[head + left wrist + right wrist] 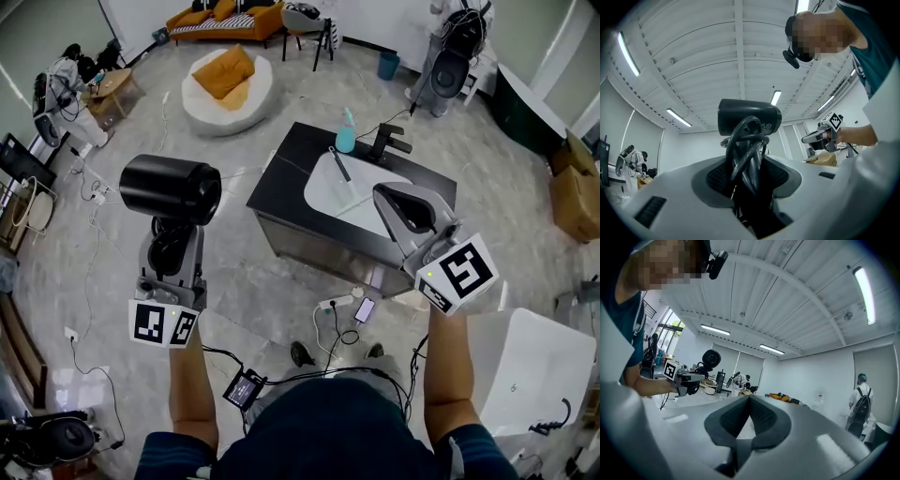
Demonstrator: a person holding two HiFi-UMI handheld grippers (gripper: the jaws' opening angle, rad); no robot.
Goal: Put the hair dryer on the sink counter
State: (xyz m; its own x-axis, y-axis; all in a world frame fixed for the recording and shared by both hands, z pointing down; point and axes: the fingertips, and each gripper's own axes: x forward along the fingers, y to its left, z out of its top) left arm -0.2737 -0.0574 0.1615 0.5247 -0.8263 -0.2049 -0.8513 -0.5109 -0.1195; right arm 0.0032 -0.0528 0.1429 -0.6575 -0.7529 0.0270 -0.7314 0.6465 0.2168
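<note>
Short of the sink worktop (281, 178), the left gripper (174, 246) fingers clamp the hair dryer (171, 188) over its wound cord (749, 154) — loops may slide, tipping it; right gripper (403, 208) clenched, empty.

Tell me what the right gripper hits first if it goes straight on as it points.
Nothing near: past the right gripper the way looks free across the room, probably as far as the orange sofa. The hair dryer is well off that line.

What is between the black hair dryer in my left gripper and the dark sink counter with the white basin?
In the head view, only pale marbled floor separates the black hair dryer from the dark sink counter.
</note>
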